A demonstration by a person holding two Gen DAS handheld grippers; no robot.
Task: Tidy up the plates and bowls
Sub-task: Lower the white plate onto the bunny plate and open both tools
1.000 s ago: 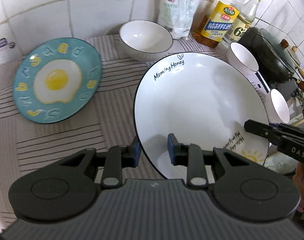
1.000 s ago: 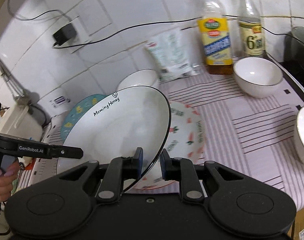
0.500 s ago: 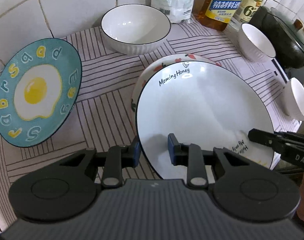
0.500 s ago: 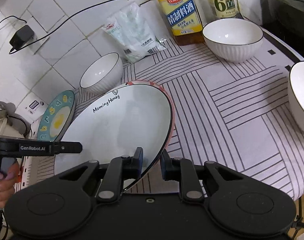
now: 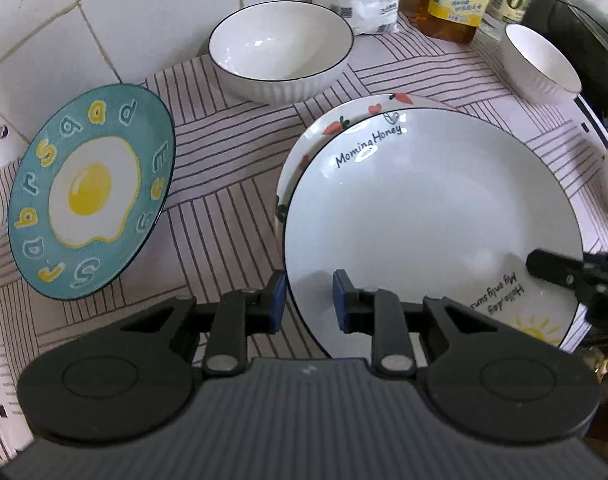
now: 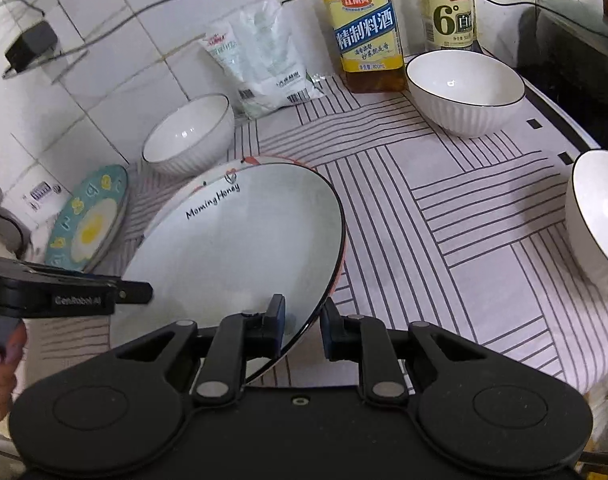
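Note:
A white "Morning Honey" plate [image 5: 423, 216] [image 6: 240, 256] lies on top of a plate with red flowers [image 5: 343, 124] [image 6: 264, 159], whose far rim peeks out behind it. My left gripper [image 5: 307, 306] has the white plate's near-left rim between its blue pads, and its jaws are closing. My right gripper [image 6: 303, 320] holds the opposite rim, and its jaws are starting to open. Each gripper's black finger also shows over the plate's edge in the other wrist view.
A teal fried-egg plate [image 5: 92, 196] [image 6: 90, 224] lies to the left on the striped cloth [image 6: 443, 216]. White ribbed bowls stand behind [image 5: 280, 48], at back right [image 6: 463, 88] and at the right edge [image 6: 599, 216]. Two bottles [image 6: 363, 24], a bag [image 6: 260, 60] and a dark pan [image 5: 583, 32] line the tiled wall.
Both grippers brought the tilted white plate down and laid it flat onto the flowered plate. The views now look more steeply down at the counter.

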